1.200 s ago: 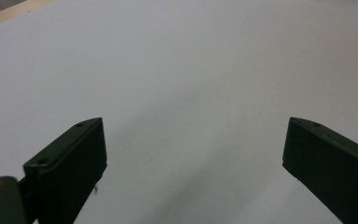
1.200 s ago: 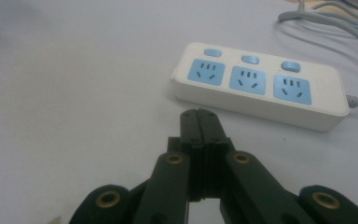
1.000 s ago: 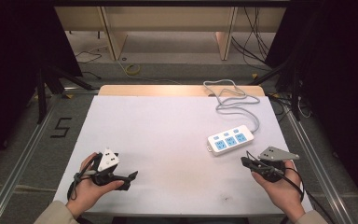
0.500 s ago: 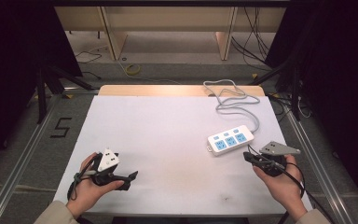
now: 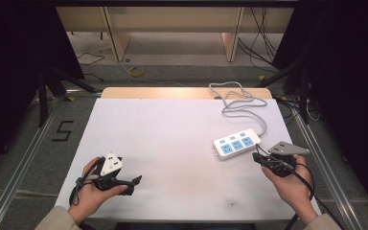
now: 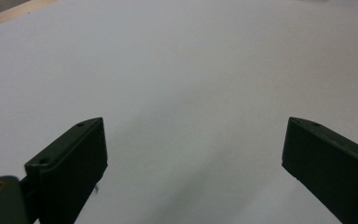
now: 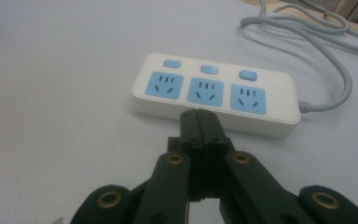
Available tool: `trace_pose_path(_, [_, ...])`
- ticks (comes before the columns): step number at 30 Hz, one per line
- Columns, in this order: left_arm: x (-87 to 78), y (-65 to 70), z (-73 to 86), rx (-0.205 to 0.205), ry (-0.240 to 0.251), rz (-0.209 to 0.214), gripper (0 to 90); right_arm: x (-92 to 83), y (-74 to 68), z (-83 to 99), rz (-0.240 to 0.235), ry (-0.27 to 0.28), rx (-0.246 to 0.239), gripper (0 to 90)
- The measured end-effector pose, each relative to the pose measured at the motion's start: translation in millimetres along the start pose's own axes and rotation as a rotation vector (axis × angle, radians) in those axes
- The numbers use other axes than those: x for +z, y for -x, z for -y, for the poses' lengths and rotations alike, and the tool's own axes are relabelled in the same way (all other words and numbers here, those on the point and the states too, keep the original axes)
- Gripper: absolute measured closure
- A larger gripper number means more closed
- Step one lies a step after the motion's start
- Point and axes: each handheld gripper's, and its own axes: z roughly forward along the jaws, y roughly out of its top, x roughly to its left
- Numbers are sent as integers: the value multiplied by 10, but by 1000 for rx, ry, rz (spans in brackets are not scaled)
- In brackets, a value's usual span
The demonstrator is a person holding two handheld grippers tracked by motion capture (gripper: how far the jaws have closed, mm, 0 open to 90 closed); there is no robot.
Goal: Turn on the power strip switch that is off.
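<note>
The white power strip (image 5: 236,143) lies right of centre in the high view, on the white table (image 5: 163,134), its grey cord (image 5: 242,103) looping toward the upper right. The step looks like an approach: the right gripper (image 5: 257,157) sits just below and right of the strip, its jaws clenched together with nothing between them, tips pointing at the strip's near long side (image 7: 216,91). Next, a short push forward or an opening to grasp seems called for. The left gripper (image 5: 135,181), lower left, is spread wide and empty.
</note>
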Motion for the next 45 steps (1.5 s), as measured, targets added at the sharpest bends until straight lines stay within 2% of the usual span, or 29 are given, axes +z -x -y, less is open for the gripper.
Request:
trace_pose_path(22, [-2,6,-2,5,1,-2,63,101,142,-140,28,-25,29,900])
trace_pose_path(45, [-3,9,-3,8,2,-4,64,208,258,-288,44,-48,35,900])
